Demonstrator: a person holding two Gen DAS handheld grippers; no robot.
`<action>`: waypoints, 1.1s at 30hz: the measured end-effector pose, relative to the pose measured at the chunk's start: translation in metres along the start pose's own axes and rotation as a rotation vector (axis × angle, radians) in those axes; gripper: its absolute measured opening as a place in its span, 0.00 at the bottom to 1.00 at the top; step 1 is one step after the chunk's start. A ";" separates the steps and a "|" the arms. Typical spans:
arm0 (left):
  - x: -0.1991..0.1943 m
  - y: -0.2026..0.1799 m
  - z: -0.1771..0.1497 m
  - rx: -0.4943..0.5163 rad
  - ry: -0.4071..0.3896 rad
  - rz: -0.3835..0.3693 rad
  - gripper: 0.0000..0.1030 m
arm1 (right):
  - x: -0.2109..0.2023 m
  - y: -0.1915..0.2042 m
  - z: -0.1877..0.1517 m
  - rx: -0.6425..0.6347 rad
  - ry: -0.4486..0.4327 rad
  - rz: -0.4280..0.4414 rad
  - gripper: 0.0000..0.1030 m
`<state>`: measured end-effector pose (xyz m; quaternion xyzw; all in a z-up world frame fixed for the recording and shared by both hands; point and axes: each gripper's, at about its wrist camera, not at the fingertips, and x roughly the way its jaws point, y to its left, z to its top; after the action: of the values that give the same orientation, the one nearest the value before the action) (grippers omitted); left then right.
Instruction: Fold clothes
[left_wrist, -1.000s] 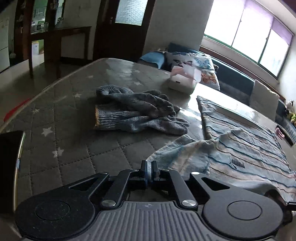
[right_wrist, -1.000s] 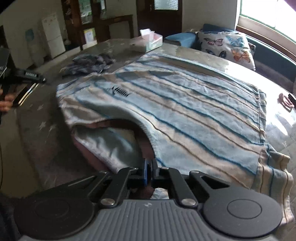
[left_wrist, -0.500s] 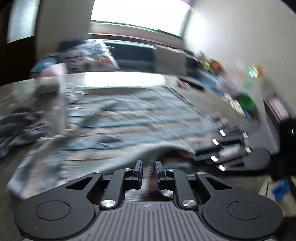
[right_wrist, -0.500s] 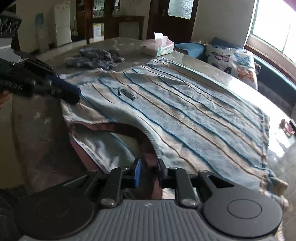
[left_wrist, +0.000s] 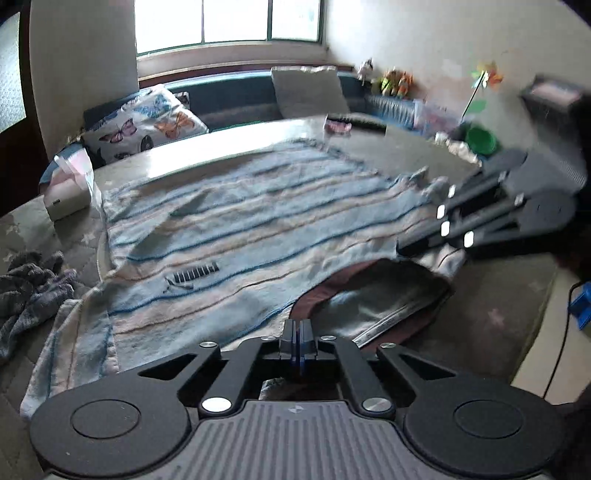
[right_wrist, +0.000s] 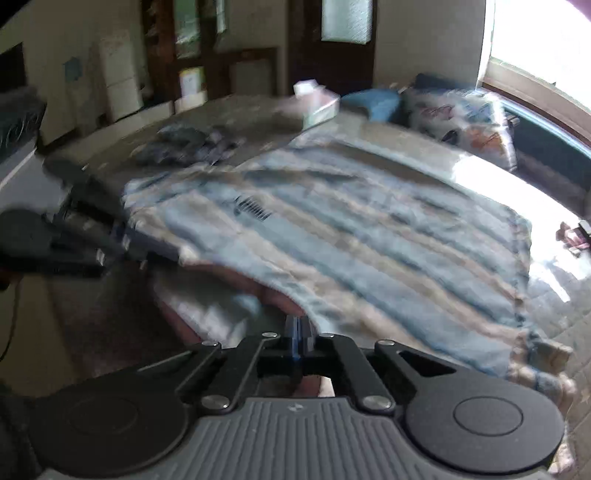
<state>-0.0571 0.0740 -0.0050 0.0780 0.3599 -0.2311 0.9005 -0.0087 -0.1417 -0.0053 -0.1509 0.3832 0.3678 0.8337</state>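
**Striped sweater gripped at the neckline by both grippers**

The striped sweater (left_wrist: 258, 221) lay spread flat, front up, across the quilted star-print table cover (left_wrist: 491, 302). It carried pale blue, beige and dark blue stripes, with a small dark logo on the chest. The collar opening faced the cameras and exposed a reddish-brown inner lining. The hem end lay toward the window side of the table.

The left gripper (left_wrist: 298, 341) was positioned at the near edge of the neckline. Its fingers were pressed fully together, with the collar fabric at their tips; the pinch point itself was hidden behind the fingers.

The right gripper (right_wrist: 298, 339) was positioned at the collar edge on the other shoulder side. Its fingers were likewise drawn together with no gap visible, at the sweater edge. This view was motion-blurred, so the exact contact could not be confirmed. Each gripper also appeared, blurred, at the side of the other's view.

A heap of grey knit clothing (left_wrist: 26, 291) lay on the cover beside the sweater's sleeve. A tissue box (left_wrist: 68, 192) stood near the far corner of the sweater. A butterfly-print cushion (left_wrist: 144, 125) rested on the bench beyond the table.
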 end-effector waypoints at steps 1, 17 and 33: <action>-0.002 0.000 0.000 0.007 -0.003 -0.004 0.01 | 0.000 0.001 0.000 -0.003 0.005 0.015 0.01; -0.016 0.003 0.021 0.021 -0.044 -0.063 0.04 | 0.020 0.000 -0.009 0.018 0.058 0.039 0.15; 0.089 -0.051 0.067 0.002 -0.071 -0.154 0.04 | -0.031 -0.047 -0.038 0.225 -0.039 -0.120 0.16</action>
<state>0.0164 -0.0230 -0.0160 0.0428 0.3323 -0.3027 0.8922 -0.0077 -0.2097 -0.0088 -0.0718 0.3961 0.2746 0.8732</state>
